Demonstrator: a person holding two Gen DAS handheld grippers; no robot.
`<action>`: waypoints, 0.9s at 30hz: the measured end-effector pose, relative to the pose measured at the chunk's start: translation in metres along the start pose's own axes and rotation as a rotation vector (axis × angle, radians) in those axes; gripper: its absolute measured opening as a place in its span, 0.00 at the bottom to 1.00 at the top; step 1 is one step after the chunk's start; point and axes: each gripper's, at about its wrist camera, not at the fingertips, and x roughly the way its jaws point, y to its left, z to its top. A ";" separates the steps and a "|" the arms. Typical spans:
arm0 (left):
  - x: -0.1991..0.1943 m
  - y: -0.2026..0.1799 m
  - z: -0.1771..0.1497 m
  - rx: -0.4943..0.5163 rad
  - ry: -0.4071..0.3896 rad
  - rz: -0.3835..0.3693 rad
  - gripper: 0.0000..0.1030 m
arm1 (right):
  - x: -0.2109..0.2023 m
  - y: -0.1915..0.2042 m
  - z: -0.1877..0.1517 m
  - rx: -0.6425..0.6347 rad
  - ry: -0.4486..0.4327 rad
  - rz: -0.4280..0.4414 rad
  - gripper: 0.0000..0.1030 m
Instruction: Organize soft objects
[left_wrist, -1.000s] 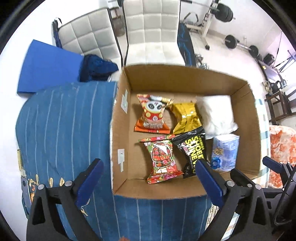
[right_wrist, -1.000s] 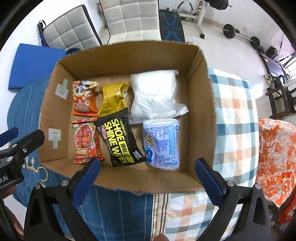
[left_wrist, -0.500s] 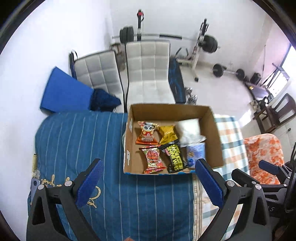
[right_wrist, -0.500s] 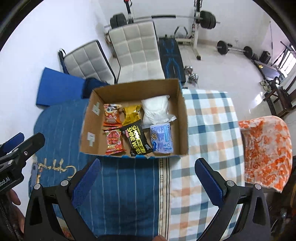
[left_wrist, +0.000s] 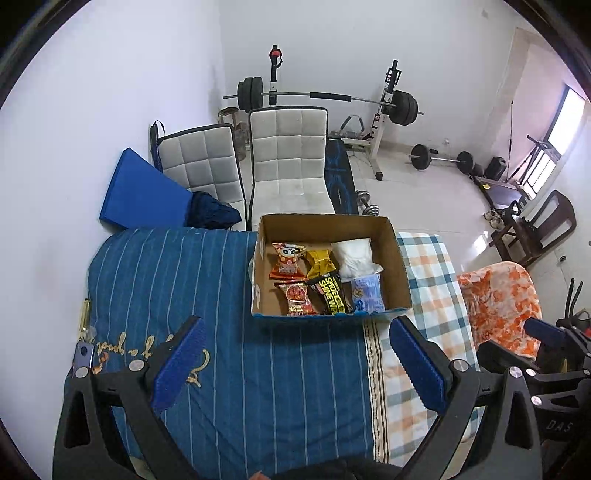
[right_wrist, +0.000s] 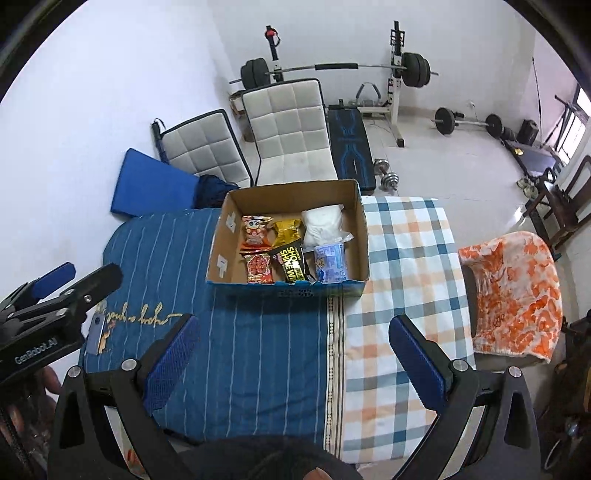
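A cardboard box (left_wrist: 400, 266) (right_wrist: 362, 225) stands on the cloth-covered table. Inside lie several soft packs: two red snack bags (left_wrist: 286, 254) (right_wrist: 258, 266), a gold pouch (left_wrist: 320, 258) (right_wrist: 286, 229), a black shoe-wipes pack (left_wrist: 330, 293) (right_wrist: 291, 264), a white bag (left_wrist: 354, 253) (right_wrist: 323, 223) and a blue tissue pack (left_wrist: 365, 293) (right_wrist: 330, 262). My left gripper (left_wrist: 295, 363) hangs open, high above the blue cloth, well short of the box. My right gripper (right_wrist: 293, 360) is also open and holds nothing, above the seam between the cloths.
A blue striped cloth (left_wrist: 166, 280) and a checked cloth (right_wrist: 406, 258) cover the table. Two white chairs (left_wrist: 288, 158) and a blue mat (left_wrist: 140, 195) stand behind it. An orange-patterned chair (right_wrist: 513, 291) is at the right. Weight equipment (right_wrist: 332, 70) lines the far wall.
Both grippers have pulled up and back from just above the box, so the whole table and room now show. The box contents have not moved.
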 end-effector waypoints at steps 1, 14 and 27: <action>-0.003 -0.001 -0.002 0.003 0.002 -0.003 0.98 | -0.006 0.002 -0.002 -0.007 -0.004 0.001 1.00; -0.026 -0.006 -0.012 -0.014 -0.024 -0.003 0.98 | -0.043 0.000 -0.014 -0.005 -0.055 -0.037 1.00; -0.033 -0.016 0.003 -0.006 -0.114 0.040 0.98 | -0.042 -0.019 0.011 0.016 -0.132 -0.139 1.00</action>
